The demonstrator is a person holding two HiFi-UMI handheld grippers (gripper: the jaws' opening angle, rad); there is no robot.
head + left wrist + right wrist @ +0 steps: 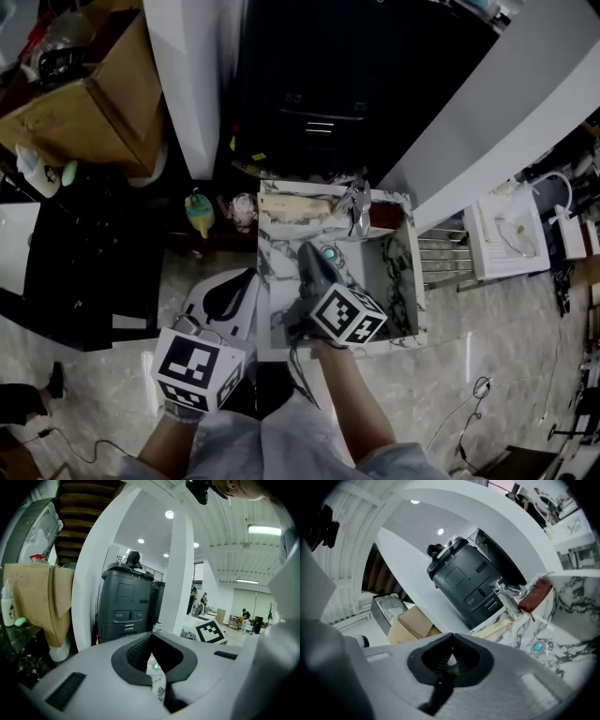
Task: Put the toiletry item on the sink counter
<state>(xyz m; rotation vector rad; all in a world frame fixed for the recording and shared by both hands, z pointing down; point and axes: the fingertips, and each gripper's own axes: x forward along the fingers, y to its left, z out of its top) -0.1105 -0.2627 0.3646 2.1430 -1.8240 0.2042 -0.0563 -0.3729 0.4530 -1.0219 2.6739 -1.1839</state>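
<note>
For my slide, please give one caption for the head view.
Right tongs, shut, above the marble sink near the faucet; left tongs beside the sink's left edge.

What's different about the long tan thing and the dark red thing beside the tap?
The long tan item is pale and stretched out; the dark red item is darker and stubbier. The tan one lies at the head view's left of the chrome tap, the red one at its right. Both rest on the white marble sink's back ledge.

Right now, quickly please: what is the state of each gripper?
Left gripper: closed, holding nothing.
Right gripper: closed, nothing visibly held.
</note>
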